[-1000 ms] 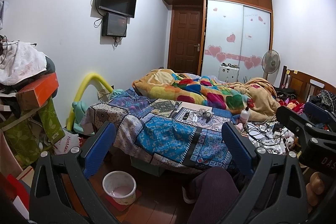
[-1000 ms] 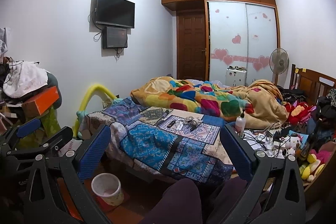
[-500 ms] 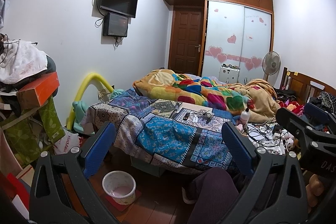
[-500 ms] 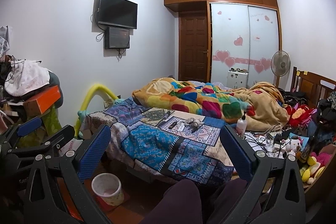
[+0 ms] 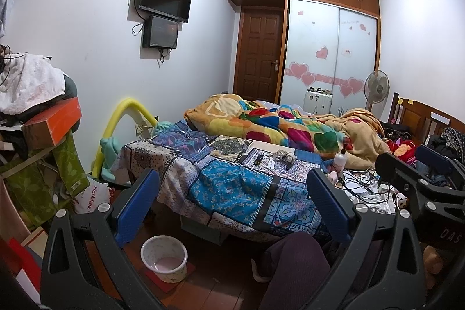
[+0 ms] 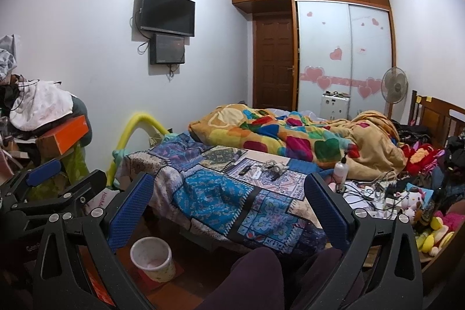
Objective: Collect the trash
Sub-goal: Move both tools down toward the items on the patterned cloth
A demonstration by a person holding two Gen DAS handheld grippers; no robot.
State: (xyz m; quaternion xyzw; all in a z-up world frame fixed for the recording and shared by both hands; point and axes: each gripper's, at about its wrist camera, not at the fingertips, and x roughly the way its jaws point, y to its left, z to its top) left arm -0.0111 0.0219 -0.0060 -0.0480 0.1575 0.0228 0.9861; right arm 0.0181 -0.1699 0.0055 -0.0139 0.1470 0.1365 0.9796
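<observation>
Fingers (image 5: 139,202) spread; bedtop clutter (image 6: 271,167) indistinct.

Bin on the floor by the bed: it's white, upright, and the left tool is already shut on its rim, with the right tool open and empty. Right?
Not quite. The left tool is open and holds nothing, well above the bin, as the left wrist view shows. The rest stands: the bin is white and upright on the floor by the bed, and the right tool is open and empty.
</observation>
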